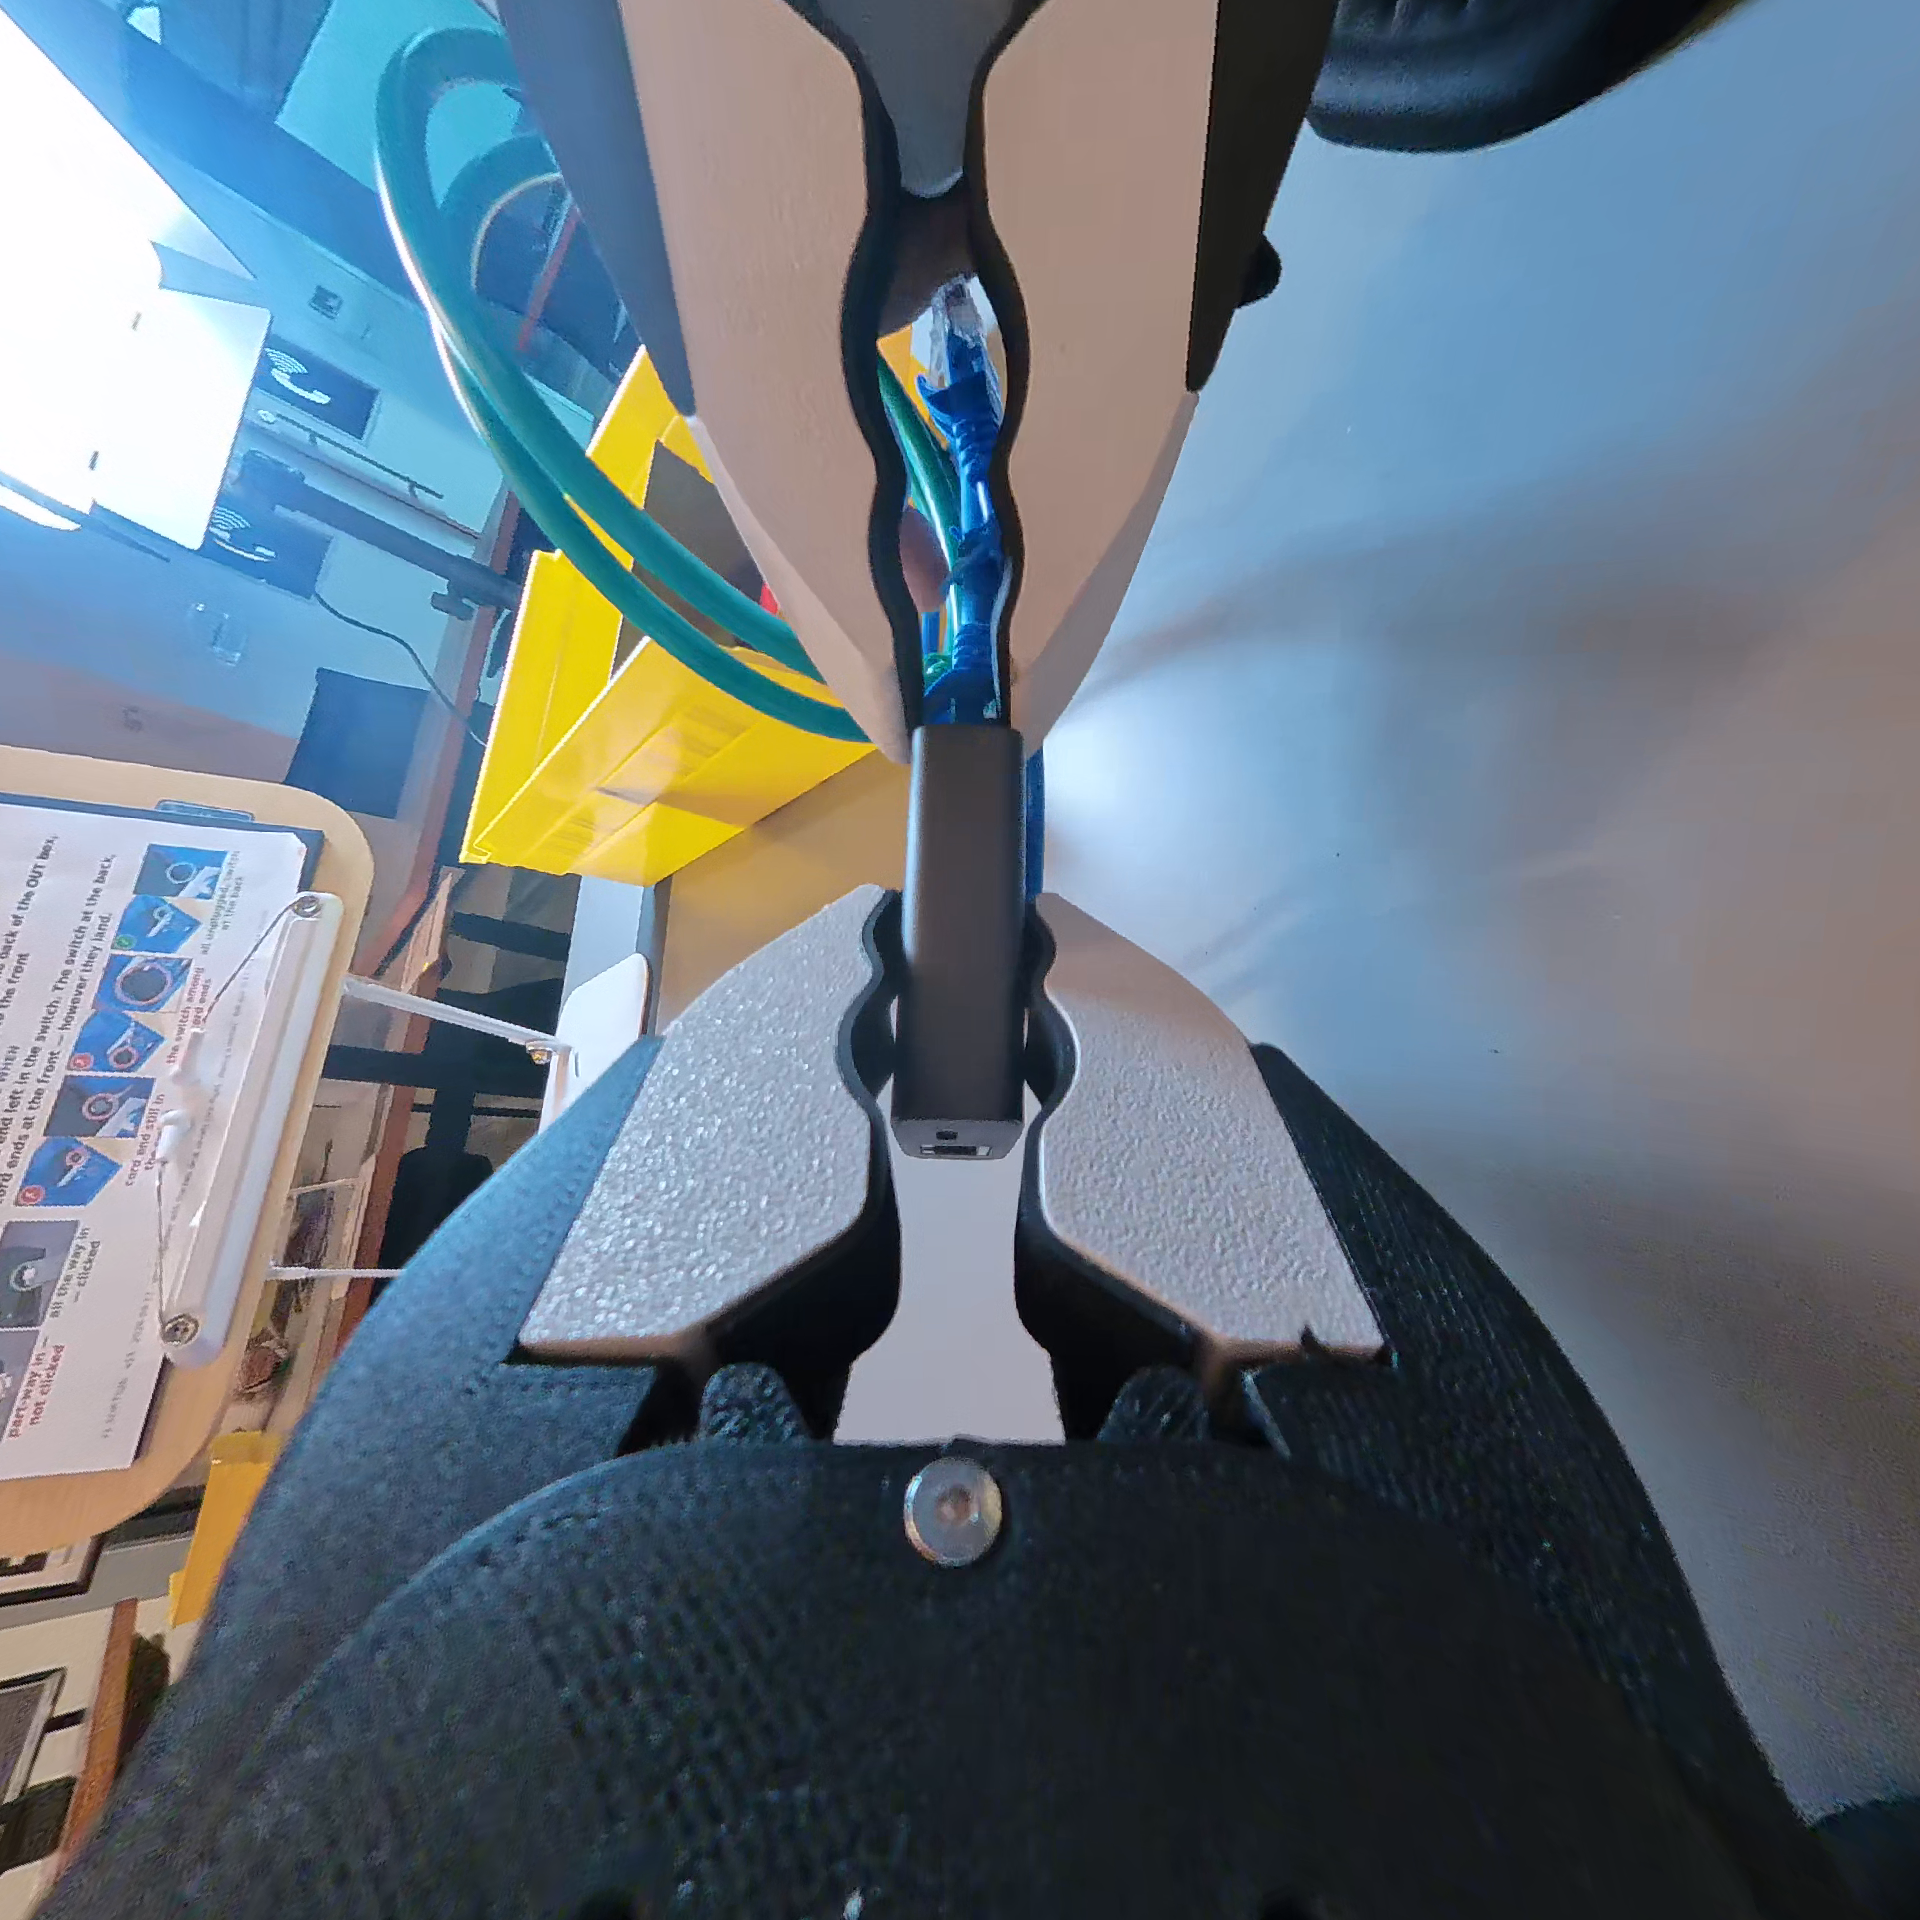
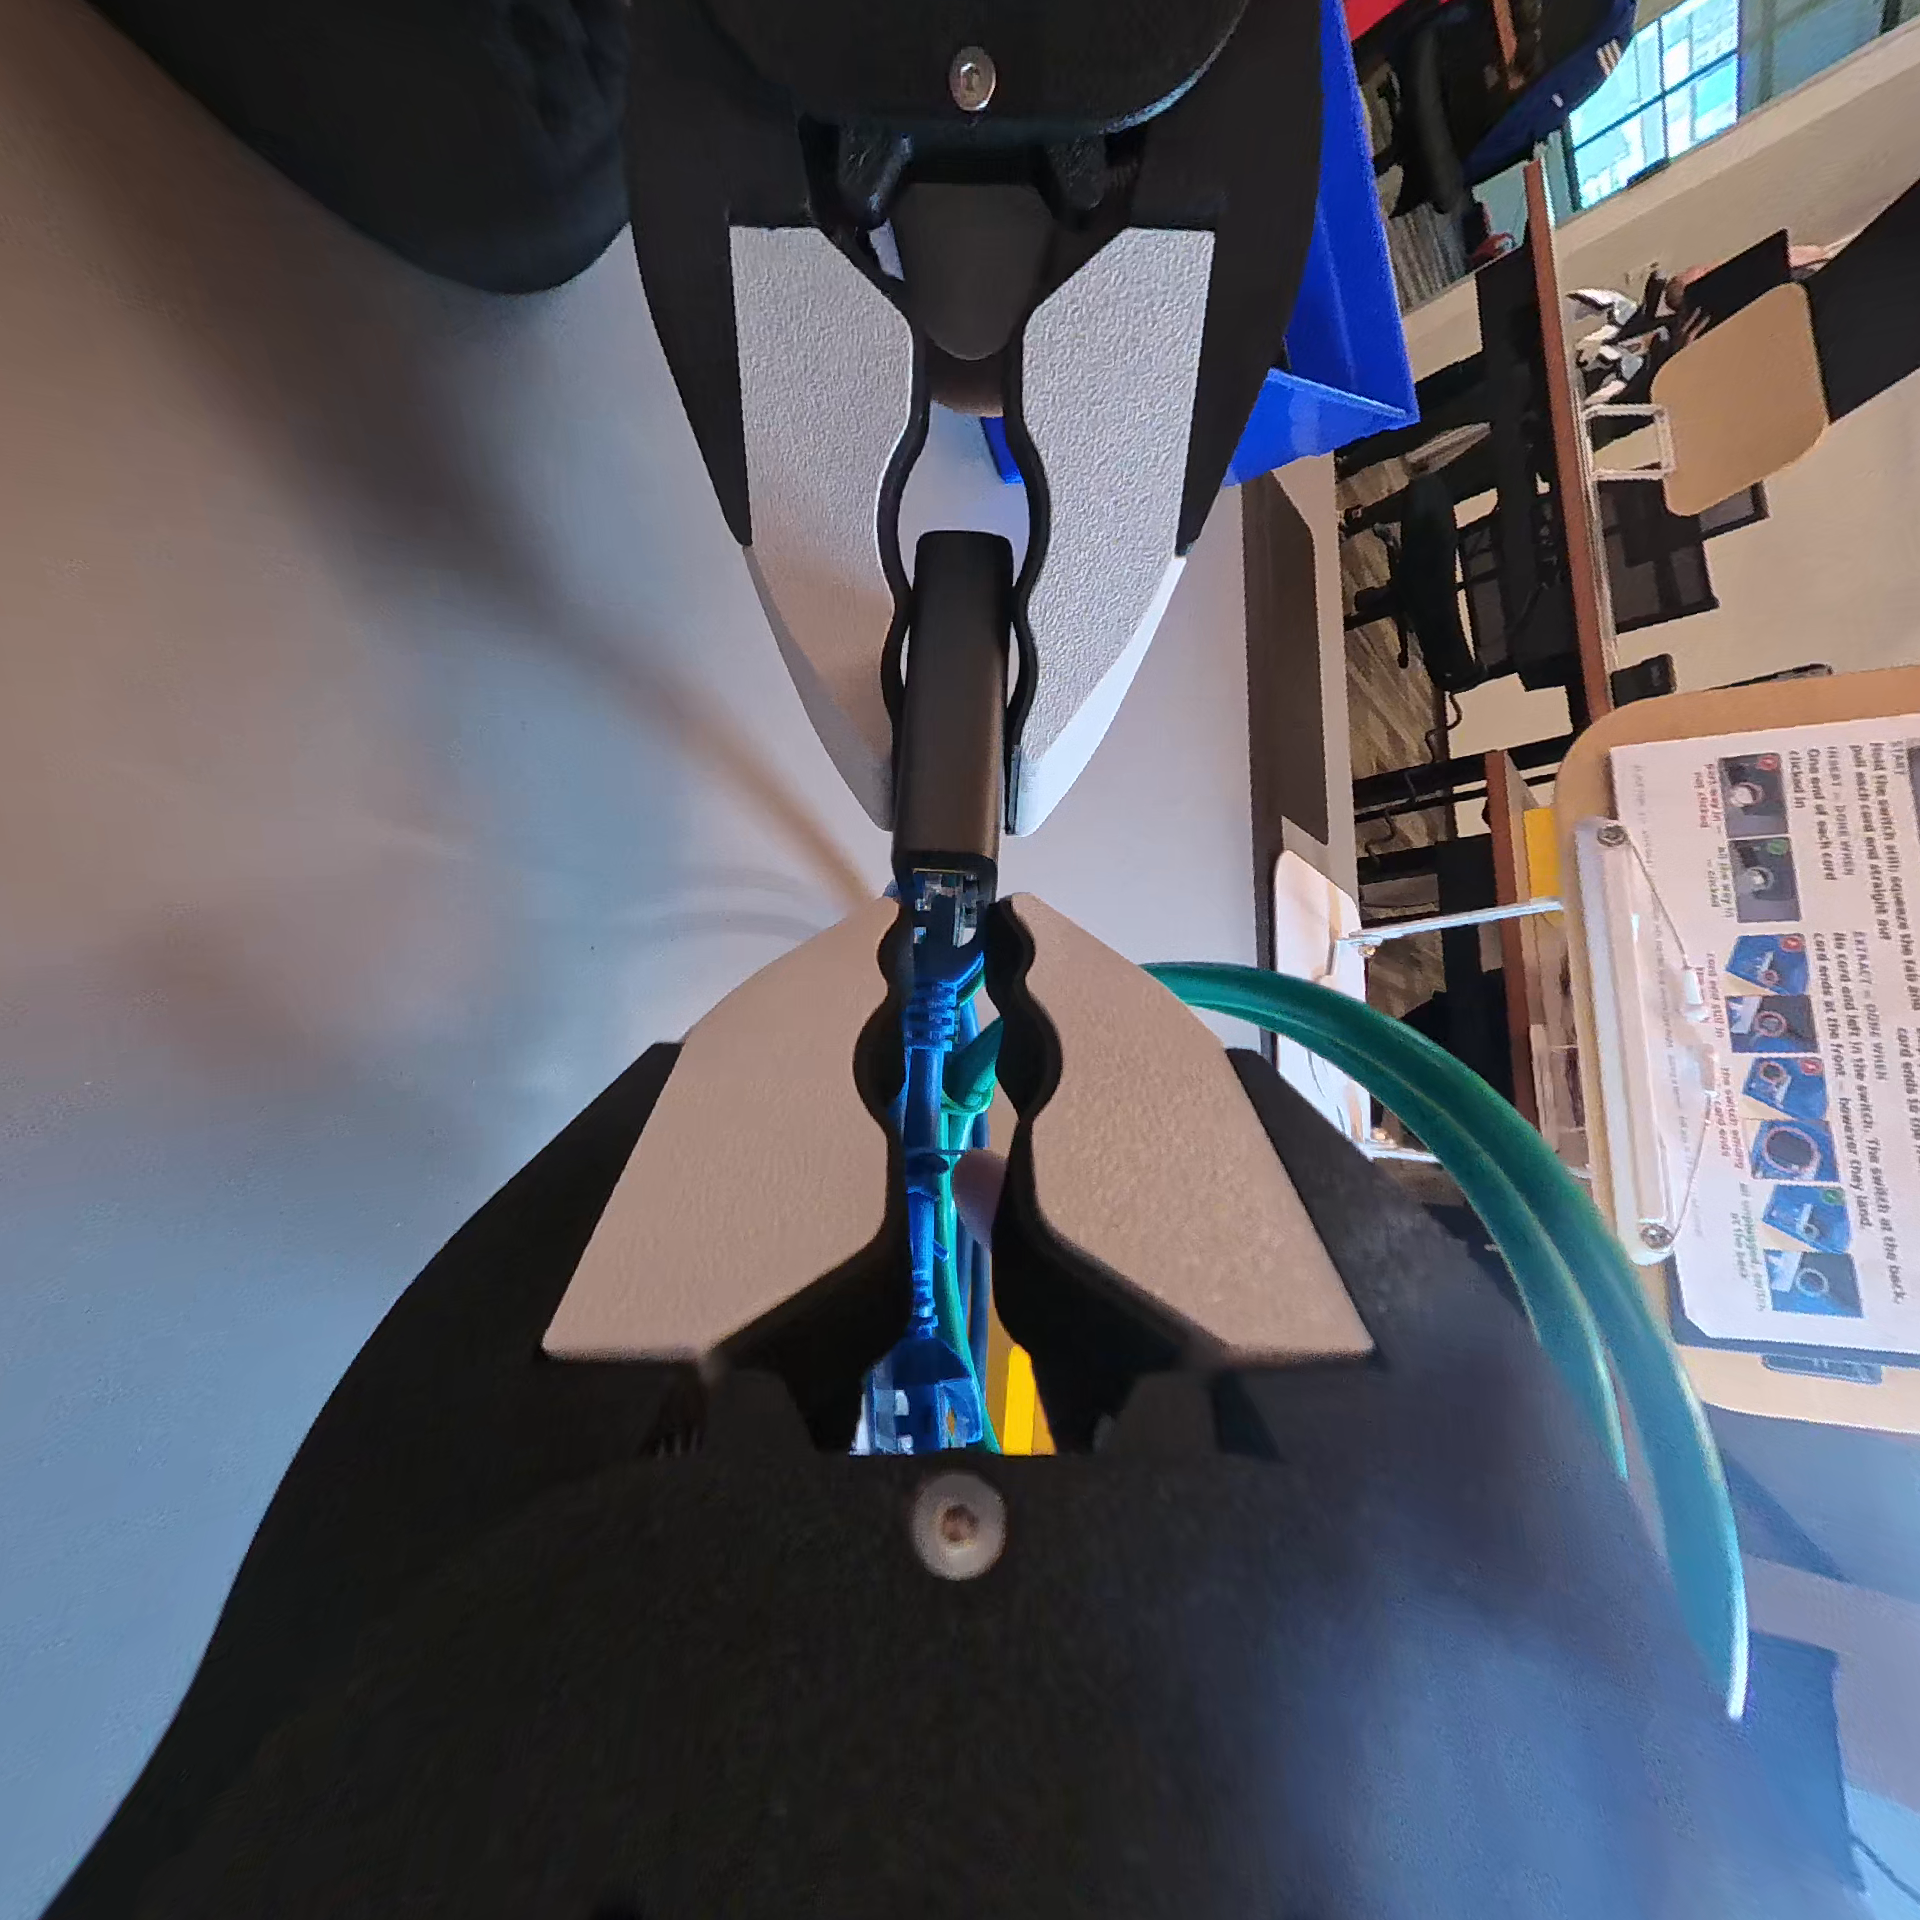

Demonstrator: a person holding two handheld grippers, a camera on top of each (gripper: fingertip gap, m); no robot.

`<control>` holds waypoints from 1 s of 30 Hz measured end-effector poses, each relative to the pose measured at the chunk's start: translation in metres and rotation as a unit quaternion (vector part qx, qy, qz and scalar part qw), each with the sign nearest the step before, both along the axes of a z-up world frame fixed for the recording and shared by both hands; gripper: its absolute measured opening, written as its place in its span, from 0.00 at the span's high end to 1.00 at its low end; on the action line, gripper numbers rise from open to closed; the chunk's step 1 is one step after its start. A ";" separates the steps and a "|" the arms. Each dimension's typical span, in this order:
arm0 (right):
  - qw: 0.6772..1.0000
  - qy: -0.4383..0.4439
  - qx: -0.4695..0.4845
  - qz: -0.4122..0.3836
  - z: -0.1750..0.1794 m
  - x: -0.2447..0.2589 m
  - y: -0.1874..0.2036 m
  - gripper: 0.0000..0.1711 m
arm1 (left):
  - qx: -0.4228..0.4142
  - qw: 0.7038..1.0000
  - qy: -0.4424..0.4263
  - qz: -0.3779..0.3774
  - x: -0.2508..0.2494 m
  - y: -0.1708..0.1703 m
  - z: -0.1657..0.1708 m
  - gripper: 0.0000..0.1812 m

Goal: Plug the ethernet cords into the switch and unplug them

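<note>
Left wrist view shows the left gripper (image 1: 956, 987) clamped narrowly on the switch (image 1: 958, 935), a small dark metal box held near its plain end, with both jaws pressed against its long sides. Facing it, on the far side of the switch, the right gripper (image 1: 961, 665) has its jaws nearly together around the blue cord (image 1: 971, 488). From the right wrist view, the right gripper (image 2: 943, 997) grips the ribbed boot just behind the clear plug, and that plug sits in the port at the near end of the switch (image 2: 951, 707); whether it has clicked home I cannot tell. A green cord (image 2: 1455, 1122) loops away to one side of the switch, some of it running between the same jaws.

The switch looks light, rigid and smooth-sided, so it could slide lengthwise in a loose hold; squeezing across its long flat sides, as the left gripper (image 2: 956, 665) does, seems soundest. The blue cord is limp and gives no push, while its plug is stiff with a small latch tab that could snap. Holding the boot close behind the plug should steer best.

A yellow bin (image 1: 613, 748) stands behind the switch, and everything hangs above a white table (image 1: 1507, 727).
</note>
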State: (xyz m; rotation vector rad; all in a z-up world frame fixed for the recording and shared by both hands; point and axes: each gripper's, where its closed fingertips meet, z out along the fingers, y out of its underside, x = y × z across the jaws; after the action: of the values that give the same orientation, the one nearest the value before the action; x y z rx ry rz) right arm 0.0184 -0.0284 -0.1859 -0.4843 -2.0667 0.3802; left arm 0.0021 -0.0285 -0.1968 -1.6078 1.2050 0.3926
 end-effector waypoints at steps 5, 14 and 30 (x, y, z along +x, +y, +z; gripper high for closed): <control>0.999 -0.019 0.025 0.020 -0.008 -0.001 -0.001 0.93 | -0.015 1.000 0.018 -0.004 -0.002 0.000 -0.007 0.88; 0.985 -0.088 0.119 0.087 -0.019 0.010 -0.002 0.92 | -0.044 0.998 0.028 -0.032 0.008 -0.003 -0.018 0.88; 0.999 -0.012 -0.048 0.014 0.065 0.053 0.033 0.92 | 0.022 0.992 -0.049 0.112 -0.069 -0.004 0.028 0.88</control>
State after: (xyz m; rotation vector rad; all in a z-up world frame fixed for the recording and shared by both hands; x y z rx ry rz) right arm 0.0718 0.0043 -0.1206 -0.5201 -2.0877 0.4946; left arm -0.0673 -0.0325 -0.1693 -1.7107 0.9394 0.4741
